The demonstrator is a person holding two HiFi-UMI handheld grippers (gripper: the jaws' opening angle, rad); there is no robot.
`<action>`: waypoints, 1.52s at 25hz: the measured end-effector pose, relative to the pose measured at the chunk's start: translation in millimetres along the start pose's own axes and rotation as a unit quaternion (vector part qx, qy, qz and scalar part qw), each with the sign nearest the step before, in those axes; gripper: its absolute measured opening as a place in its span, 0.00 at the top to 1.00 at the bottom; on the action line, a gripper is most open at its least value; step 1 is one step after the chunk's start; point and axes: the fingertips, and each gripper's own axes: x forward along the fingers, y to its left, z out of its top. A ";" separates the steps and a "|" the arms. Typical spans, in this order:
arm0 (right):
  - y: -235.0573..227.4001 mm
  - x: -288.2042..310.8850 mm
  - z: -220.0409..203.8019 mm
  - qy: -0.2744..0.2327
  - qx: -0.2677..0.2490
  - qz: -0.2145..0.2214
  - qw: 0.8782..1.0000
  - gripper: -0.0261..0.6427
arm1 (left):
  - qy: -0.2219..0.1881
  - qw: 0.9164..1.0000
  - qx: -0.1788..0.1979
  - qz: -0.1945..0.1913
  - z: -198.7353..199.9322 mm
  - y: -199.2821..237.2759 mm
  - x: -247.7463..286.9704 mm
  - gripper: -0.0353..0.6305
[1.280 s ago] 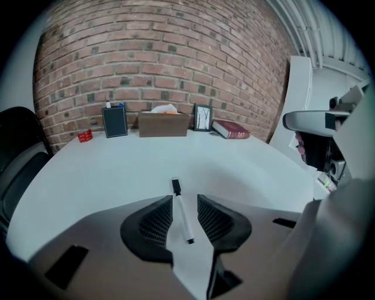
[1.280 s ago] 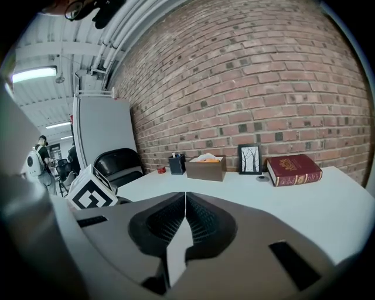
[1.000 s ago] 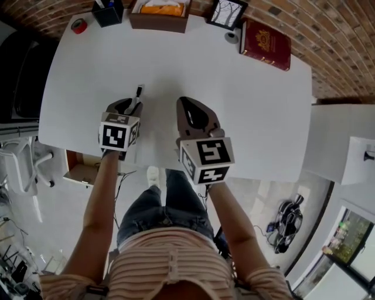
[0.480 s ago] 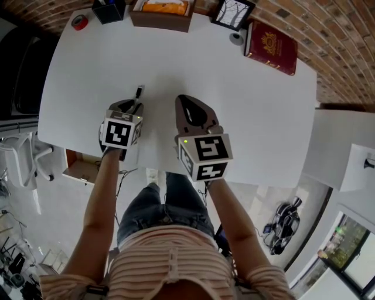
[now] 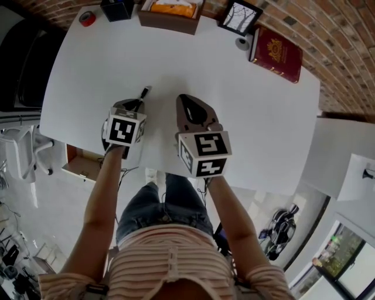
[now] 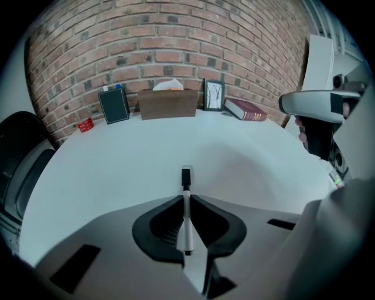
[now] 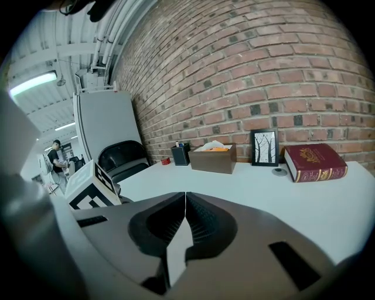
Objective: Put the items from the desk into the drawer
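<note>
At a white desk [image 5: 246, 99] set against a brick wall, a person holds a gripper in each hand over the near middle of the top. The left gripper [image 6: 186, 196] has just been closing its jaws, and they now pinch a marker [image 6: 186, 220] between them. The marker's white barrel runs along the line of the jaws, with its rear end back in the hollow behind the pads. Its black cap pokes out past the tips toward the far side of the desk. Whether the marker touches the desk top cannot be made out. Just to the right, and apart from it, the right gripper [image 7: 185, 196] hangs over the desk with its jaws pressed together and nothing between them. Along the far edge, well apart from both grippers, stand from left to right a red tape roll [image 5: 87, 18], a dark pen holder [image 5: 117, 9], a brown tissue box [image 5: 170, 14] and a picture frame [image 5: 240, 16]. A red book [image 5: 277, 53] lies flat at the far right.
</note>
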 end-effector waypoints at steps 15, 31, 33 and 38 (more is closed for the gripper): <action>18.5 10.8 23.1 -0.005 -0.026 0.038 0.999 0.93 | -0.167 0.982 -0.079 0.039 64.8 34.7 -76.2 0.88; 87.2 40.9 47.8 0.002 -0.079 0.127 0.989 0.93 | -0.239 0.948 -0.168 0.130 32.1 99.2 -172.3 0.88; 97.5 43.5 49.5 0.005 -0.088 0.142 0.986 0.94 | -0.246 0.941 -0.181 0.145 24.0 107.9 -184.8 0.88; 124.7 47.8 47.7 0.013 -0.113 0.175 0.978 0.94 | -0.256 0.925 -0.211 0.187 -3.9 127.9 -213.4 0.88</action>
